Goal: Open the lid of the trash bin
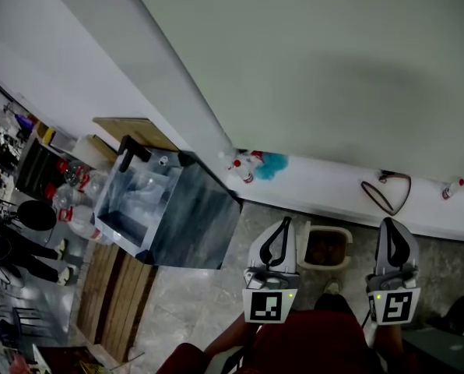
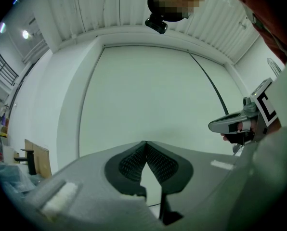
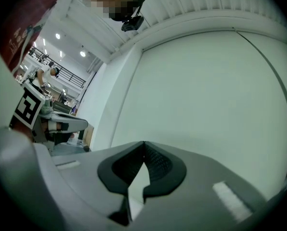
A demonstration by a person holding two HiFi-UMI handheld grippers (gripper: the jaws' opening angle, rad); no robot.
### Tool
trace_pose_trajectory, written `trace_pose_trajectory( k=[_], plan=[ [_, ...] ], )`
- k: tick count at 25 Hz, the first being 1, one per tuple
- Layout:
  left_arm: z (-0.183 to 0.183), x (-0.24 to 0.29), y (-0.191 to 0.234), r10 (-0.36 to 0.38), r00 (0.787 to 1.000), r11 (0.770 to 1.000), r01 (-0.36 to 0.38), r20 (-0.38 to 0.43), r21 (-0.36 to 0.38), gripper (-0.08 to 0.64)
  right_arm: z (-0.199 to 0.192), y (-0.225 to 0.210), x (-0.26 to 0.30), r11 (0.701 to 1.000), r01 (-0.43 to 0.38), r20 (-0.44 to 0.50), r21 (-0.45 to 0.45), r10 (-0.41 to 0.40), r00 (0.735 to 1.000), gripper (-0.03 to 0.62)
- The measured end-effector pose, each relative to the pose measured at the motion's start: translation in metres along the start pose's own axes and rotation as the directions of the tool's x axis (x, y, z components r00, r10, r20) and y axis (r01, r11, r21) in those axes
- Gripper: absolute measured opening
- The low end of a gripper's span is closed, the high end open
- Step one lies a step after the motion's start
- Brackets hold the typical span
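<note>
Pale wall [image 1: 310,61], grey floor [image 1: 209,302] — trash bin [image 1: 330,230] near white ledge [image 1: 333,189].

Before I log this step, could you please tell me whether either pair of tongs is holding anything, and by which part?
Nothing is held: the left tongs and the right tongs are each closed tip to tip, with nothing between them.

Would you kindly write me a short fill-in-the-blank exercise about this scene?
1. The left tongs and right tongs are both ___, holding nothing.
2. In the head view, the beige container shows ___ the two tongs.
3. The cloth by the spray bottles is ___.
Missing words: shut; between; blue.
</note>
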State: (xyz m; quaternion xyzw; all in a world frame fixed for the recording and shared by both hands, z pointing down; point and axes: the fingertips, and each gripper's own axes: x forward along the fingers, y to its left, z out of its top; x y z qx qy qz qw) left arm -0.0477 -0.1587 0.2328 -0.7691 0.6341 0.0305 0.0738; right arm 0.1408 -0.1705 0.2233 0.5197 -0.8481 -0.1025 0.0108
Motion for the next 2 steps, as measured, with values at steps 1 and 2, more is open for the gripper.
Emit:
trace_pose_trajectory(
  k=[1,2],
  plan=[
    [-0.0013,0.0000,0.0006,0.001,1.000,1.000,-0.001,-0.005,0.000,0.005,-0.0007,0.0006,0.0008,1.000,-0.001,-0.002,0.002,0.001,1.000,0.000],
    [-0.0026,0.0000,0.0012,0.002,1.000,1.000,-0.002,-0.009,-0.001,0.005,-0.0013,0.0012,0.0017,1.000,-0.002,-0.004,0.004,0.002,1.000,0.000]
  ],
)
